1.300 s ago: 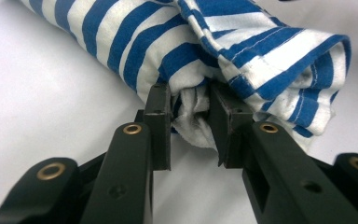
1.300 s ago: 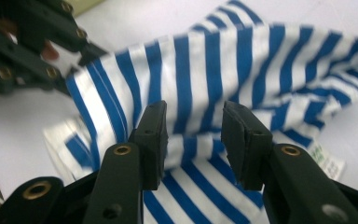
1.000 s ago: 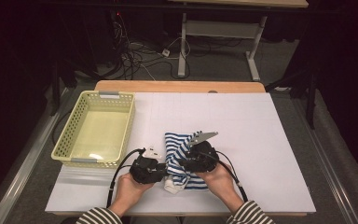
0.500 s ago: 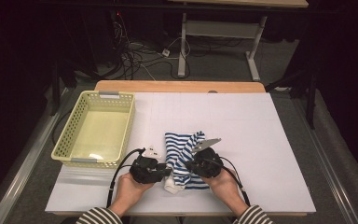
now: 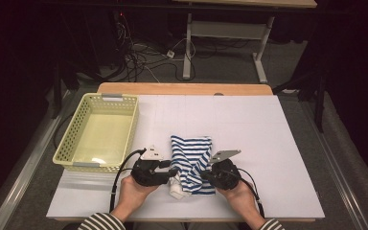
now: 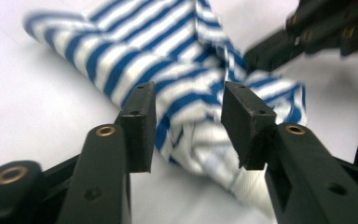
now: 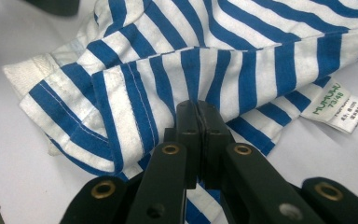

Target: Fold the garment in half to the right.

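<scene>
1. the striped garment point(image 5: 190, 163), blue and white, lies bunched on the white bench point(image 5: 268, 143) near the person's edge, between the two hands.
2. the left claw point(image 5: 168, 171) sits just beside the garment's left side, held in the person's left hand point(image 5: 133, 191).
3. in the left claw's own view its two black pads point(image 6: 140, 126) stand apart, with the crumpled cloth point(image 6: 191, 107) lying between and beyond them; the pads do not press on it. its jaws have just been opening.
4. the right claw point(image 5: 206, 175) is at the garment's right side, in the right hand point(image 5: 242, 194), with a grey three-cornered plate point(image 5: 225, 155) on top.
5. in the right claw's view the claw point(image 7: 198, 109) is closed, the pads meeting over a folded edge of the striped fabric point(image 7: 242, 60), so it is gripping the garment.
6. a white care label point(image 7: 341, 108) with green print sticks out from the cloth's edge, lying flat on the bench to one side of the closed claw.
7. a plain white ribbed part point(image 7: 28, 70) of the garment shows at the far end of the folded stripes.
8. a pale yellow mesh basket point(image 5: 67, 148) stands on the bench's left part, apart from the garment and close to the left claw.
9. the person's sleeves point(image 5: 98, 223) are striped dark and light.
</scene>
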`<state>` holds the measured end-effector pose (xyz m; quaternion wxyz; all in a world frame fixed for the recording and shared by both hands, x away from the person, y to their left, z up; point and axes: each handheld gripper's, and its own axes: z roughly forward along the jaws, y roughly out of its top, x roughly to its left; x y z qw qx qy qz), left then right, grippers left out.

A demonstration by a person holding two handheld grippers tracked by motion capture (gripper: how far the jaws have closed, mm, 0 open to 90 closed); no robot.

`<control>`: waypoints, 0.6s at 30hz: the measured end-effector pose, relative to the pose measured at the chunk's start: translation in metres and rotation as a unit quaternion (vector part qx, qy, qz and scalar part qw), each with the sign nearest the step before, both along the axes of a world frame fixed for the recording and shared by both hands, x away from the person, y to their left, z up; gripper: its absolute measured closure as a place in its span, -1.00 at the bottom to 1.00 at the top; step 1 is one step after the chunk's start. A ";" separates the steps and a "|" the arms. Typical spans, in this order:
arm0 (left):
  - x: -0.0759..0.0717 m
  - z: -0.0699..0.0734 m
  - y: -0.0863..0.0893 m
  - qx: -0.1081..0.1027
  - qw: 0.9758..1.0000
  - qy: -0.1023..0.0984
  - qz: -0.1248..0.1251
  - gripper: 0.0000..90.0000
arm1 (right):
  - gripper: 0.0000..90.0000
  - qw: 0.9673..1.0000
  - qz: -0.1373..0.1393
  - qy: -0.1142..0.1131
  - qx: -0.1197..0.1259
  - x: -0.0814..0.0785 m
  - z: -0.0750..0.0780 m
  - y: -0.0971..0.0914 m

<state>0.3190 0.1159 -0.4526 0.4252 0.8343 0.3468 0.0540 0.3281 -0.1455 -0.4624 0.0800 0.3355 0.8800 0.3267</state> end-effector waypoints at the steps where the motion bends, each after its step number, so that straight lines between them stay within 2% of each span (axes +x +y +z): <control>1: 0.002 0.001 0.000 -0.001 1.000 -0.001 0.001 0.18 | 0.98 1.000 -0.001 0.001 0.001 0.000 0.000 0.000; 3: 0.008 0.000 -0.002 0.005 1.000 0.001 0.006 0.18 | 0.98 1.000 0.002 -0.001 -0.002 0.000 -0.001 0.001; 6: 0.014 -0.006 -0.004 0.023 1.000 0.015 0.012 0.19 | 0.97 1.000 0.000 0.001 -0.003 -0.003 -0.003 0.000; 7: 0.015 -0.008 -0.005 0.031 0.999 0.018 0.013 0.19 | 0.97 1.000 0.000 0.001 -0.004 -0.003 -0.003 -0.001; 11: 0.016 -0.014 -0.007 0.042 0.999 0.027 0.007 0.19 | 0.98 1.000 -0.002 0.004 -0.014 -0.006 -0.005 -0.006; 14: 0.015 -0.016 -0.007 0.041 0.999 0.029 0.007 0.19 | 0.95 1.000 -0.009 0.006 -0.009 -0.008 -0.003 -0.011; 18: 0.013 -0.017 -0.005 0.039 0.999 0.030 0.006 0.19 | 0.89 1.000 -0.017 -0.008 0.007 -0.012 0.007 -0.021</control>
